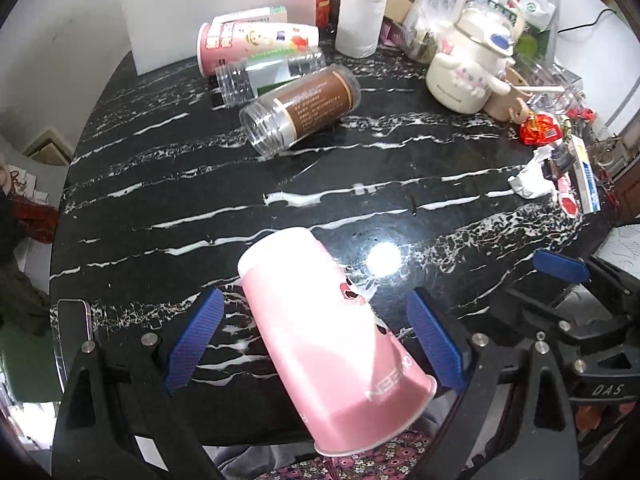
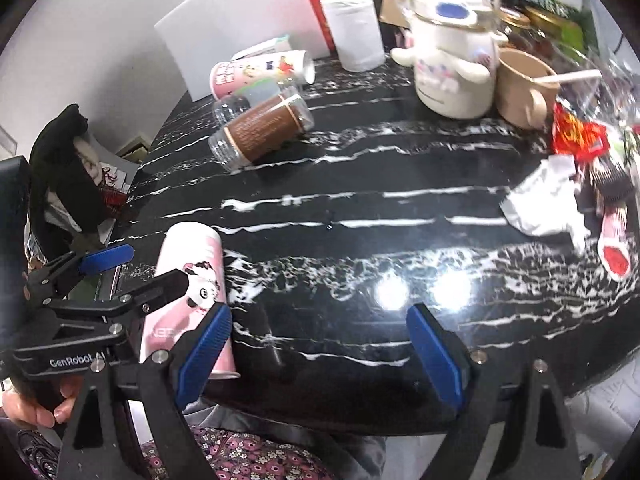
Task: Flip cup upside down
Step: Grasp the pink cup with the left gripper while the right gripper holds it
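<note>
A pink paper cup (image 1: 320, 332) stands upside down near the front edge of the black marble table (image 1: 360, 168), rim down, white base up. My left gripper (image 1: 316, 340) is open, its blue fingers (image 1: 196, 340) on either side of the cup and apart from it. In the right wrist view the cup (image 2: 188, 280) is at the left with the left gripper (image 2: 120, 276) around it. My right gripper (image 2: 320, 352) is open and empty over the table's front edge, to the right of the cup.
Clear jars (image 1: 300, 108) and a pink carton (image 1: 256, 44) lie on their sides at the back. A white kettle (image 1: 472, 64), paper roll (image 1: 360, 16), beige mug (image 2: 524, 84), crumpled tissue (image 2: 544, 200) and wrappers crowd the back and right. A phone (image 1: 72, 332) lies left.
</note>
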Demonstrator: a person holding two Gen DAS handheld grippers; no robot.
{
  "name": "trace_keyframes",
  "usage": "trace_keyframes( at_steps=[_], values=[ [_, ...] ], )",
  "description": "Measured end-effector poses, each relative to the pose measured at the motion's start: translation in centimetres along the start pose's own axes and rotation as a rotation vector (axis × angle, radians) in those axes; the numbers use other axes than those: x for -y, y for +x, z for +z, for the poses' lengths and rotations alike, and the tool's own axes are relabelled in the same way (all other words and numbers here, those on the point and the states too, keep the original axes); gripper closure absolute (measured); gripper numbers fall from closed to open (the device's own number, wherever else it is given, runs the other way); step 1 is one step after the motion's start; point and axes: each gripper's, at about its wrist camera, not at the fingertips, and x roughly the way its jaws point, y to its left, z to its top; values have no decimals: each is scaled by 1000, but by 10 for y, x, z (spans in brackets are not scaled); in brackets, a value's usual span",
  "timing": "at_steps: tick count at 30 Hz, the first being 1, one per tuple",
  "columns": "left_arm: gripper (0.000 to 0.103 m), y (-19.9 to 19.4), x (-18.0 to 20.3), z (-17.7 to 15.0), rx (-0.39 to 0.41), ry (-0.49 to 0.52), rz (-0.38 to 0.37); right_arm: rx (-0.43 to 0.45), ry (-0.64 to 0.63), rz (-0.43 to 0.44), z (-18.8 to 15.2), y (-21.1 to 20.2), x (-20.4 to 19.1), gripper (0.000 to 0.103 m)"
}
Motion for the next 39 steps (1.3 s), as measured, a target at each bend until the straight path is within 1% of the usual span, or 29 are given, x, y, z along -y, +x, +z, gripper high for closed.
trace_keyframes(
  at_steps=[6,11,14,19,26,29,30,32,39],
  values=[
    [10,16,-1,-1,-54,-7,33,-17,25,12,-7,7,11,13],
    [10,28,-3,-3,-97,-13,35,-33,41,33,-9,17,15,13],
    [10,36,-4,-4,-129,-22,17,-43,44,43,-9,22,15,13],
    [10,46,-9,-6,-156,-38,20,-50,37,46,-8,27,12,13],
    [11,59,-20,-7,-192,-67,-37,-66,13,42,-5,36,4,13],
    [21,62,-21,-9,-198,-60,-24,-75,11,48,-5,39,2,13],
    [27,65,-21,-9,-201,-51,-29,-77,8,49,-5,41,1,13],
    [28,67,-22,-10,-206,-51,-58,-83,5,52,-6,43,-1,13],
    [32,65,-26,-12,-193,-55,-70,-90,-3,54,-6,46,-5,13]
  ],
)
